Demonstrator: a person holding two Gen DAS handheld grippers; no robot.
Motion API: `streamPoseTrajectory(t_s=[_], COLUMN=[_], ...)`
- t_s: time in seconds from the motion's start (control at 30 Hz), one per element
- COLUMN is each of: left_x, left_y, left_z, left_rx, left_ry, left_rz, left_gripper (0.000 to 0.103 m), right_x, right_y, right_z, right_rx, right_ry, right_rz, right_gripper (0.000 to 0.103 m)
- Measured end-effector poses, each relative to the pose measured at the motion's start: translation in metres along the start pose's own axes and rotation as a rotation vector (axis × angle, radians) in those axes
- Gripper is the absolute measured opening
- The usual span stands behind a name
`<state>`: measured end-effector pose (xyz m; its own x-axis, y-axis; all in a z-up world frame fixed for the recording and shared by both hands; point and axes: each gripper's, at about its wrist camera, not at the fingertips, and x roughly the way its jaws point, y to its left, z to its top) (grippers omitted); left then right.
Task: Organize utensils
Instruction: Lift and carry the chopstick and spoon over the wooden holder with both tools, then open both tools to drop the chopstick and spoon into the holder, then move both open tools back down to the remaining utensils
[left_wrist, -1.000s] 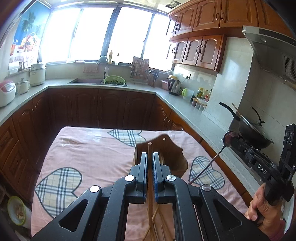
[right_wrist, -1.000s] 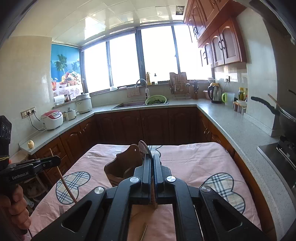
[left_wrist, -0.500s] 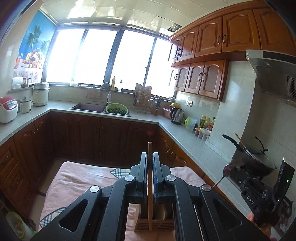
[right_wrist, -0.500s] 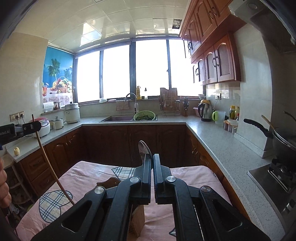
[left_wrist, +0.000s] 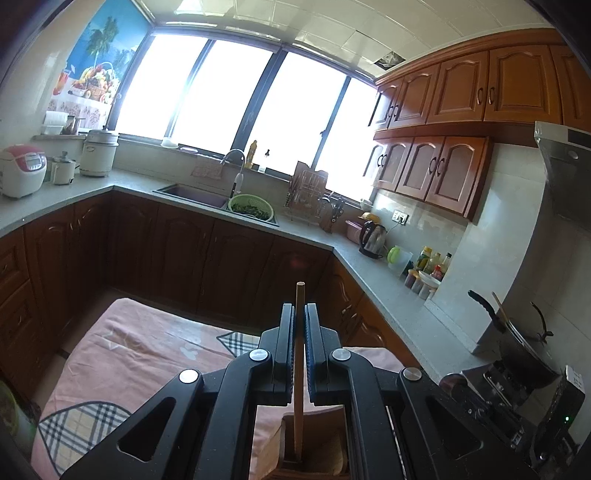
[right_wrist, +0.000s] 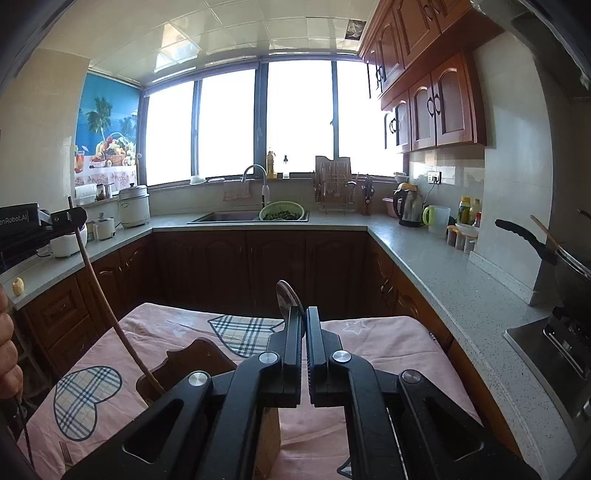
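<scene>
My left gripper (left_wrist: 300, 314) is shut on a wooden chopstick (left_wrist: 298, 369) that stands upright between its pads. The chopstick's lower end reaches into the brown wooden utensil holder (left_wrist: 325, 439) on the pink cloth. In the right wrist view the left gripper (right_wrist: 64, 218) sits high at the left, and the chopstick (right_wrist: 96, 284) slants down to the holder (right_wrist: 192, 363). My right gripper (right_wrist: 304, 317) is shut on a spoon (right_wrist: 286, 299), whose bowl sticks up above the fingertips. It hovers over the table, just right of the holder.
The table wears a pink cloth (right_wrist: 369, 332) with plaid hearts, and a fork (right_wrist: 66, 454) lies near its front left. A grey counter (right_wrist: 443, 266) wraps around the room. A wok (left_wrist: 517, 347) sits on the stove at the right. A hand (right_wrist: 5, 350) shows at the left edge.
The left gripper has carried the chopstick right and down, from beside the holder to over it, and its lower end now sits in the holder. The right gripper moved with the spoon, still shut.
</scene>
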<state>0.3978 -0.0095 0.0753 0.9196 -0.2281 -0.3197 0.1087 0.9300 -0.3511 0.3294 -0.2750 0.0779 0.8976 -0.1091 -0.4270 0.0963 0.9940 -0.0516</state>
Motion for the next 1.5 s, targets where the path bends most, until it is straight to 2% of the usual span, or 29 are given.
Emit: streamPoseTrajectory(t_s=[0.27, 0.5, 0.87, 0.93, 0.97, 1.0, 1.03, 1.07, 1.17, 1.23, 1.33, 1.5], left_x=[0.058, 0.084, 0.065, 0.058, 0.056, 0.054, 0.051, 0.048, 0.038, 0.029, 0.012, -0.018], left_y=[0.003, -0.005, 0.007, 0.011, 0.011, 0.011, 0.011, 0.010, 0.011, 0.015, 0.018, 0.021], left_z=[-0.030, -0.035, -0.024, -0.026, -0.025, -0.025, -0.025, -0.026, -0.027, -0.027, -0.032, -0.044], left_rx=[-0.020, 0.023, 0.038, 0.041, 0.041, 0.042, 0.043, 0.045, 0.047, 0.046, 0.037, 0.037], left_ry=[0.043, 0.104, 0.124, 0.126, 0.125, 0.122, 0.118, 0.113, 0.111, 0.112, 0.113, 0.133], left_rz=[0.026, 0.025, 0.009, 0.008, 0.010, 0.014, 0.014, 0.014, 0.014, 0.017, 0.028, 0.047], left_gripper=[0.004, 0.004, 0.007, 0.016, 0.021, 0.031, 0.036, 0.037, 0.044, 0.055, 0.067, 0.071], right_x=[0.034, 0.049, 0.046, 0.045, 0.044, 0.043, 0.042, 0.040, 0.033, 0.028, 0.017, -0.004], right_y=[0.022, 0.025, 0.021, 0.021, 0.021, 0.021, 0.021, 0.021, 0.018, 0.014, 0.006, -0.010], right_z=[-0.028, -0.044, -0.040, -0.040, -0.039, -0.039, -0.038, -0.038, -0.037, -0.035, -0.034, -0.040], right_rx=[-0.031, -0.033, -0.010, -0.008, -0.006, -0.004, -0.001, 0.002, 0.008, 0.027, 0.062, 0.137], right_ry=[0.072, 0.131, 0.153, 0.155, 0.154, 0.153, 0.152, 0.150, 0.142, 0.135, 0.125, 0.116], right_rz=[0.018, 0.044, 0.086, 0.093, 0.098, 0.099, 0.101, 0.105, 0.104, 0.111, 0.116, 0.138], right_gripper=[0.002, 0.003, 0.008, 0.009, 0.015, 0.022, 0.026, 0.031, 0.035, 0.040, 0.047, 0.067])
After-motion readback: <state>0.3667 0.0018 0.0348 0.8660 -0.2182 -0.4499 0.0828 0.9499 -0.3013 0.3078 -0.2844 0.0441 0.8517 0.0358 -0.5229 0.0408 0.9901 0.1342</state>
